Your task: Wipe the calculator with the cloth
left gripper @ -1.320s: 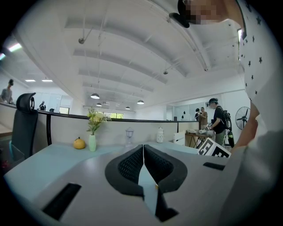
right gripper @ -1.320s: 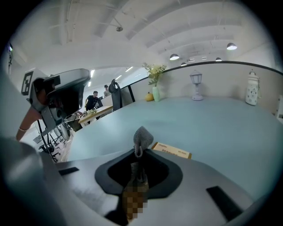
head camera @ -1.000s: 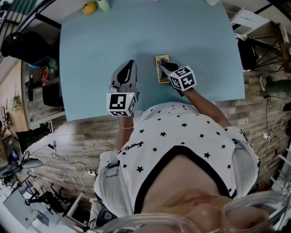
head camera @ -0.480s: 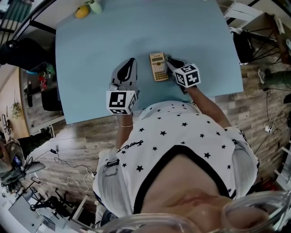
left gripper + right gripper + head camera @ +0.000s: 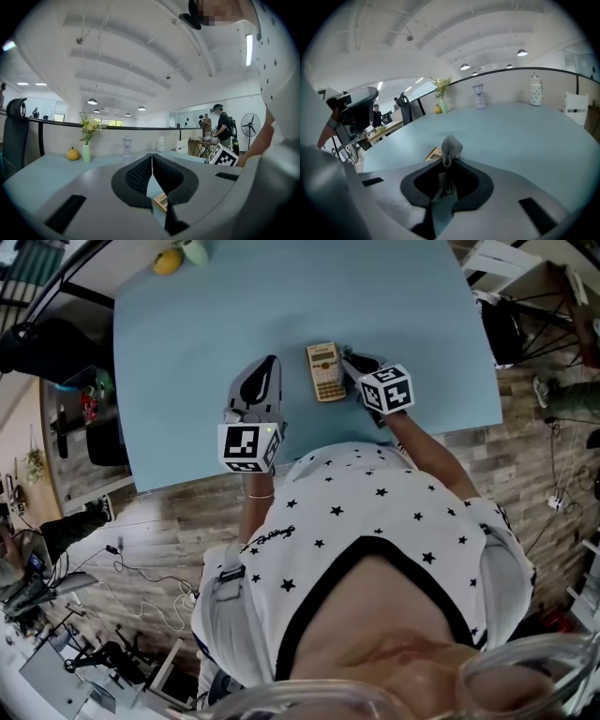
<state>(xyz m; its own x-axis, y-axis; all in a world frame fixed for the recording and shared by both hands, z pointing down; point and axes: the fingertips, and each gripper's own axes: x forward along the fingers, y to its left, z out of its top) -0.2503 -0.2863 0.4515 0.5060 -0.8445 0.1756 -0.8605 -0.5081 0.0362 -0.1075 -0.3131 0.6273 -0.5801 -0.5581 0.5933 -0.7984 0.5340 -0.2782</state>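
table [image 5: 187, 352]: light blue | floor [image 5: 159, 521]: wood planks | ceiling [image 5: 140, 61]: white, ribbed | lamps [image 5: 92, 101]: hanging, lit | fan [image 5: 247, 125]: standing, far right

The cloth [image 5: 451, 146] looks rough-knit, the table [image 5: 187, 352] smooth and matt.

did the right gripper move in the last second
Yes. The right gripper, shut on the cloth, has slid rightward off the calculator. A second ago its tip covered the calculator; now it sits beside the calculator's right edge.
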